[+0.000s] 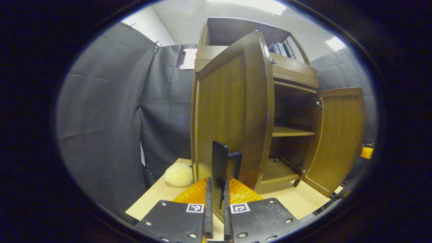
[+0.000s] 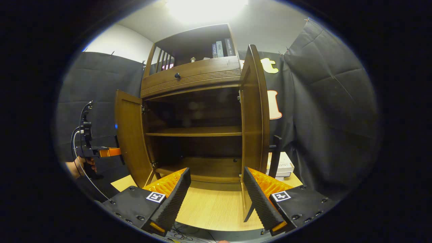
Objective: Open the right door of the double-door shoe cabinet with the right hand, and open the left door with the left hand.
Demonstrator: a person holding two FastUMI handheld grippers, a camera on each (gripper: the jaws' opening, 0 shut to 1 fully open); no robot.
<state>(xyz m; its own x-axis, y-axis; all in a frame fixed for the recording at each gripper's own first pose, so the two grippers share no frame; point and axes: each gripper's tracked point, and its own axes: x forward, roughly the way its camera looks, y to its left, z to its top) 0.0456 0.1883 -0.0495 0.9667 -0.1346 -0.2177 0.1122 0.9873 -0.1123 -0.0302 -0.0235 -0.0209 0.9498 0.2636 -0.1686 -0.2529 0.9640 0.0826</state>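
The brown wooden shoe cabinet (image 2: 192, 76) stands on a light wooden table with both doors swung open. In the left gripper view the left door (image 1: 229, 111) stands edge-on in front of me. My left gripper (image 1: 217, 184) is shut on its black bar handle (image 1: 219, 162). The right door (image 1: 337, 138) hangs open farther right. In the right gripper view my right gripper (image 2: 216, 169) is open and holds nothing, facing the bare shelves (image 2: 195, 131). It sits just left of the right door (image 2: 253, 111), whose black handle (image 2: 276, 153) is on the far side. The left door (image 2: 130, 135) and the hand-held left gripper (image 2: 101, 152) appear at the left.
A cream fluffy ball (image 1: 179, 174) lies on the table (image 2: 209, 206) left of the cabinet. Stacked books (image 2: 281, 165) lie behind the right door. More books (image 2: 221, 49) stand on the top shelf above a drawer with a dark knob (image 2: 177, 75). Black cloth walls enclose the booth.
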